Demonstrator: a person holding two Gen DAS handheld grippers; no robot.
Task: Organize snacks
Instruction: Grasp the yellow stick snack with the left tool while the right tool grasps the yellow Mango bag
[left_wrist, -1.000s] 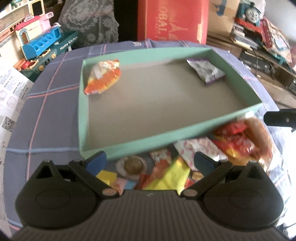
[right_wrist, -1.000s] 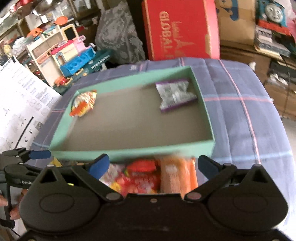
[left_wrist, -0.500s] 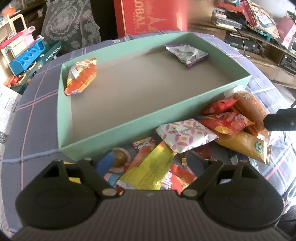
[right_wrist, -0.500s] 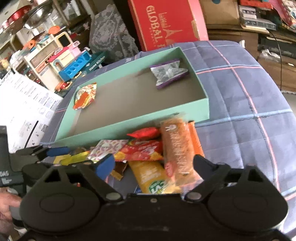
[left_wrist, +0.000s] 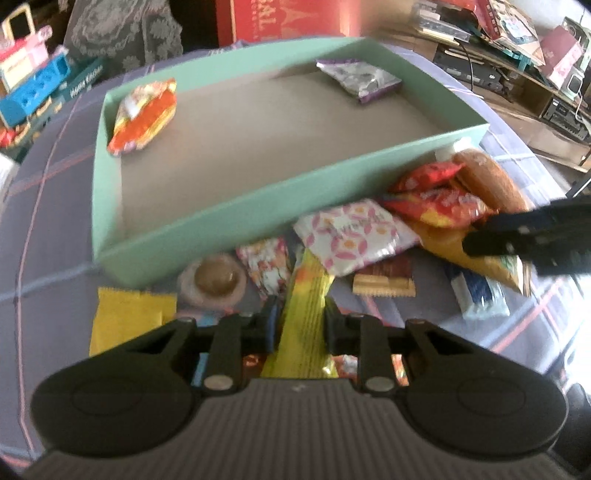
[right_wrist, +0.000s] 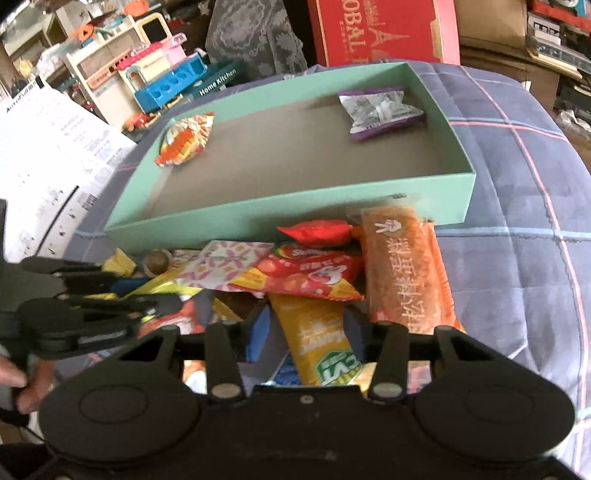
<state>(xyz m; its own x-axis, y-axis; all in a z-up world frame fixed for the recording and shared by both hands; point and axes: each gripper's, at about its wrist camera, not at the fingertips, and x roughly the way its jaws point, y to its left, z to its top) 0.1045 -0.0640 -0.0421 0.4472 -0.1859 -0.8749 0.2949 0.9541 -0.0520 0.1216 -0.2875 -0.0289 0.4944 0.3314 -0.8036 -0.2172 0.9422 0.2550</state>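
step: pick-up | your left gripper (left_wrist: 300, 325) fingers were closing around yellow packet (left_wrist: 304, 314), right gripper (right_wrist: 308, 332) fingers around orange-yellow packet (right_wrist: 317, 332), before teal box (left_wrist: 236, 206) | next: lift both into box

The green box (left_wrist: 236, 218) looks like matt cardboard with a dull brown floor. The yellow packet (left_wrist: 306, 310) and white flowered packet (left_wrist: 351, 236) are glossy, crinkled foil or plastic. The checked cover (right_wrist: 517, 206) is soft quilted cloth. Both claws look like matt black plastic.
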